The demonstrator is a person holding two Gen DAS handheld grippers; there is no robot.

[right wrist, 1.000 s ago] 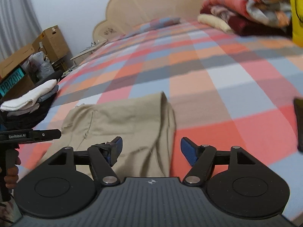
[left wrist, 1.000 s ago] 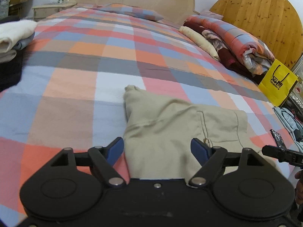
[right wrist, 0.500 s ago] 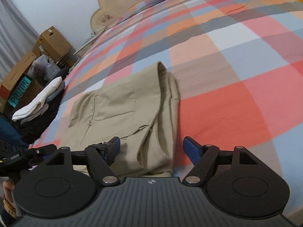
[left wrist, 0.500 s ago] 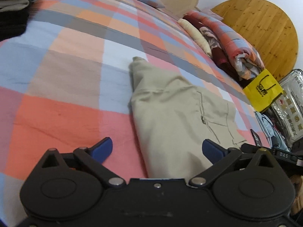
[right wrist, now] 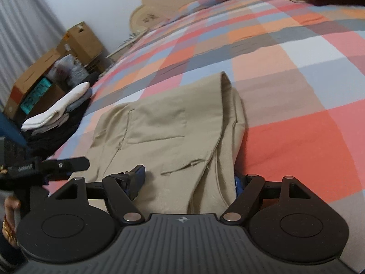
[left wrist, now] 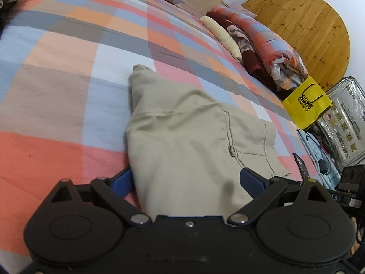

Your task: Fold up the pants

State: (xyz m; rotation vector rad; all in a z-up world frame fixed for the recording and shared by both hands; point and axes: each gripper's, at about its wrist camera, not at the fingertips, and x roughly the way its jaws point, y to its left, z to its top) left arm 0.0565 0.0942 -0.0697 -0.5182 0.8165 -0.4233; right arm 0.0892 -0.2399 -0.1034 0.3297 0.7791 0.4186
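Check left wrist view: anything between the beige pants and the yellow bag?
Only bare checked bedspread in the left wrist view. Nothing else lies between the beige pants and the yellow bag at the bed's edge.

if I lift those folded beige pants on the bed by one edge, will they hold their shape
Probably not. The folded beige cotton pants lie soft and creased, so the layers would likely droop and unfold. They look light, and on the checked bedsheet they would probably drag and bunch rather than slide.
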